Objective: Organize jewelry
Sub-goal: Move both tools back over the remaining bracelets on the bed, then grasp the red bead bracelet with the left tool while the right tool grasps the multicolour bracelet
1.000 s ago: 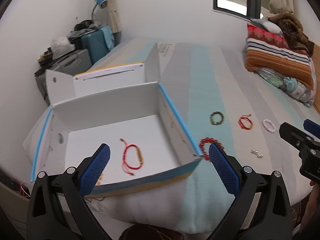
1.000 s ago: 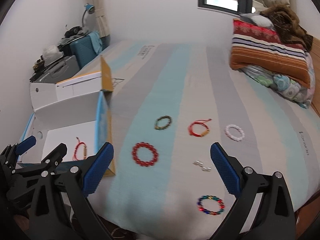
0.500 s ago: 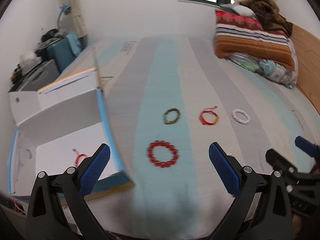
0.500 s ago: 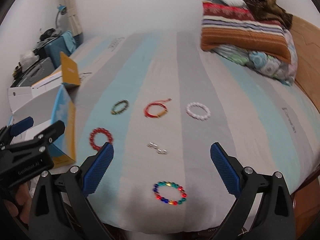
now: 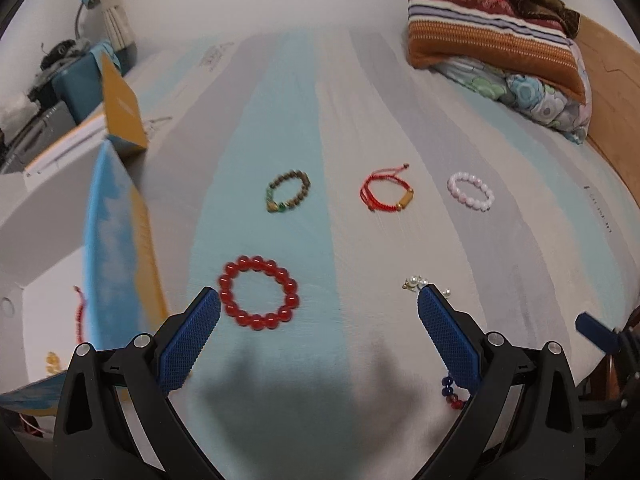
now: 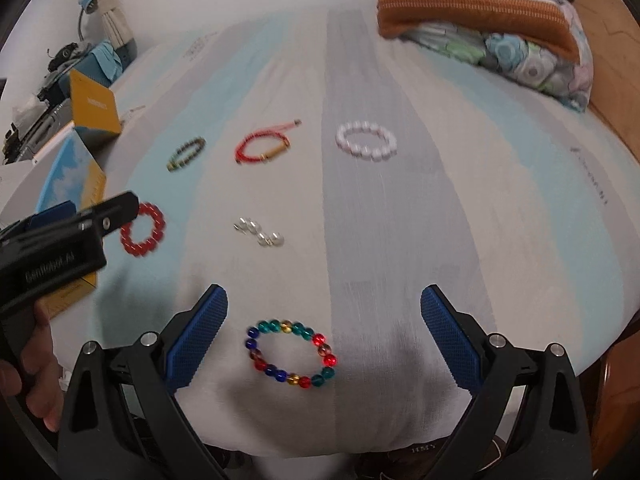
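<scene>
Jewelry: red glass-bead bracelet lies on striped bedsheet, just right of white cardboard box. Left gripper has swung off the box to frame it, jaws wide, empty. Right gripper, equally wide and empty, hovers over multicoloured bead bracelet. Next pickups likely.

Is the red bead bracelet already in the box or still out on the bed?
Out. The red bead bracelet lies flat on the bed, just right of the box wall, in front of the open left gripper.
</scene>
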Motion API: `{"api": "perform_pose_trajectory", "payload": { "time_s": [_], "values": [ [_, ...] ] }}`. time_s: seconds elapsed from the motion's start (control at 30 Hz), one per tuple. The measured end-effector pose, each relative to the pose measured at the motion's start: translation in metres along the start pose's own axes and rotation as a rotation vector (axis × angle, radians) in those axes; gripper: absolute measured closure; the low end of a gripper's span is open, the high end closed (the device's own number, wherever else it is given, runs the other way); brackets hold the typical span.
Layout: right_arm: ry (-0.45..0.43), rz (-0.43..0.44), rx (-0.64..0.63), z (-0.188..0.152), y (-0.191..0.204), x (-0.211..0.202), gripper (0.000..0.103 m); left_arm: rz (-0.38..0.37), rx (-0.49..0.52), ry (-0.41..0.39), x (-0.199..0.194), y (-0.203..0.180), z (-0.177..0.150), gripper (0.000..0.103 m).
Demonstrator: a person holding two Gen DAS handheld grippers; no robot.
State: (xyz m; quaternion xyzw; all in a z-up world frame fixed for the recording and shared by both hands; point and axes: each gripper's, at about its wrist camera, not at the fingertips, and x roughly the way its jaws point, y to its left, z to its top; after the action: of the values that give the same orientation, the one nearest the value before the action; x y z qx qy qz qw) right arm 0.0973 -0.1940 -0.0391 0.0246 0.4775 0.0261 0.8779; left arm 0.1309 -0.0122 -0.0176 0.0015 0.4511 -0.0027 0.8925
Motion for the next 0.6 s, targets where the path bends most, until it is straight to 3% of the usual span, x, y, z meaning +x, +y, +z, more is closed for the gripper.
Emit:
{"api": "perform_pose_trajectory", "payload": {
  "time_s": [0.47,0.6],
  "values": [
    [0.099,-0.032,-0.037,-0.020,-0.005,0.054,0.010,-0.029,-0.023,0.125,0.076,0.009,-0.009,0.006],
    [0.121,-0.023,-0.041,-0.022,-0.006,0.060,0.019,-0.032,-0.040,0.142,0.086,0.017,-0.009,0.006]
  ]
}}
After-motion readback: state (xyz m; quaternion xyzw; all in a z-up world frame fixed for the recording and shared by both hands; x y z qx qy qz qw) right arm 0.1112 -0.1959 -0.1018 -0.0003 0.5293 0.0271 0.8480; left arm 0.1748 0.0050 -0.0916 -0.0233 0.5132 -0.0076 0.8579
